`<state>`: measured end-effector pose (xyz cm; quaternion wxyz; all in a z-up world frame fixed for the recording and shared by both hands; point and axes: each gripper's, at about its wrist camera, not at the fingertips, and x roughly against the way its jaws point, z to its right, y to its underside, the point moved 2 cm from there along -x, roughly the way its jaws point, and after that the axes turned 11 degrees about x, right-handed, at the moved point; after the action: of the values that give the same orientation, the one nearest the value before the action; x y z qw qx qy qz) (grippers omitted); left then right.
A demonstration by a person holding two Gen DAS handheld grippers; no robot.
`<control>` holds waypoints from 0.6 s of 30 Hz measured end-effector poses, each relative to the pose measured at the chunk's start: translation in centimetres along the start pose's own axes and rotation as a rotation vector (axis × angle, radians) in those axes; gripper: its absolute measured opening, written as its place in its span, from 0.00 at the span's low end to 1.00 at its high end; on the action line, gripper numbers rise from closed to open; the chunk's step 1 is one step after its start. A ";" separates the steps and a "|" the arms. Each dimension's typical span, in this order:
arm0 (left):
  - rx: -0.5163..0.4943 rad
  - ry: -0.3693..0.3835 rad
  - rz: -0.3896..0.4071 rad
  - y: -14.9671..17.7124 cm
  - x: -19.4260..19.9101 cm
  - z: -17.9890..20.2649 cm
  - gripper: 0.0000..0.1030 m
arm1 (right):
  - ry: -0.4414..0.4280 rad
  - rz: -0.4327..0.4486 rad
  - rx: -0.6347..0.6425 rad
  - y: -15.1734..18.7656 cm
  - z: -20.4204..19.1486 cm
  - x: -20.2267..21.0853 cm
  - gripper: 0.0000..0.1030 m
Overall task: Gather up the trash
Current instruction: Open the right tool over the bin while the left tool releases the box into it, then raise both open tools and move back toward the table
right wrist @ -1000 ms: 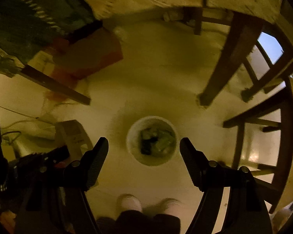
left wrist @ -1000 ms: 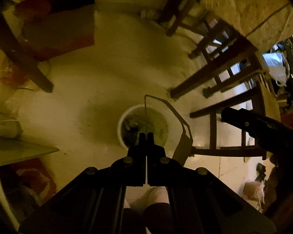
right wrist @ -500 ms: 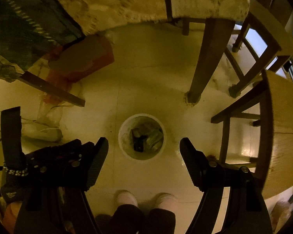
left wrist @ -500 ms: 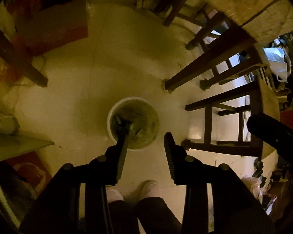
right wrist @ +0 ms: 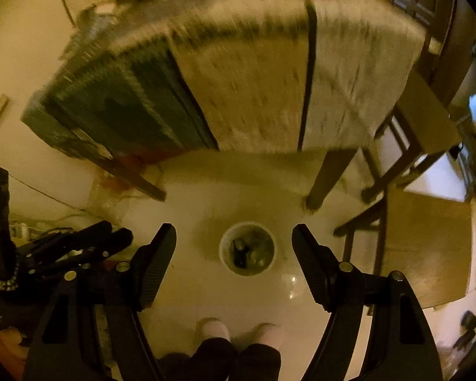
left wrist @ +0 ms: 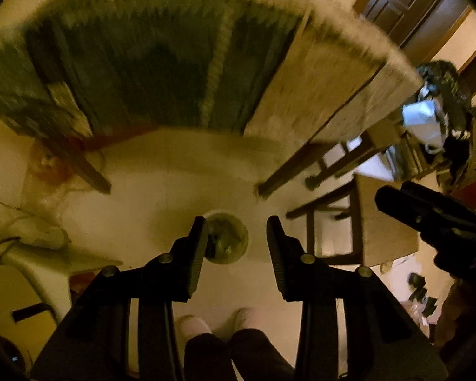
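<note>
Down on the floor by the person's feet sits the white bin (right wrist: pixel 247 248), trash already inside, straight below both grippers. Left gripper (left wrist: pixel 234 236) is partly open, right gripper (right wrist: pixel 234 247) is wide, both empty. Neither looks nearer, so the next trash pickup is anyone's.

Dim, yellowish room: pale floor (right wrist: pixel 206 209), cloth-draped table (right wrist: pixel 263 89) on dark wooden legs, wooden chair (right wrist: pixel 428 241) at right.

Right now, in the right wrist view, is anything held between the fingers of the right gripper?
No. The right gripper stands open with nothing between its fingers; only the white bin on the floor shows through the gap.
</note>
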<state>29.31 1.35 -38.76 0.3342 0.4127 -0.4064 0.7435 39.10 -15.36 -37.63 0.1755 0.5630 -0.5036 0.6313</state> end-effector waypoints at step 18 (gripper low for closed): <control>-0.114 0.101 0.462 -5.7 30.0 3.7 0.42 | 0.127 0.396 0.109 -8.0 -8.4 26.0 0.70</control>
<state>22.19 5.49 -9.10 0.1977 0.2516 -0.5141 0.7958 32.98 -13.91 -9.88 0.0488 0.4209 -0.5573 0.7140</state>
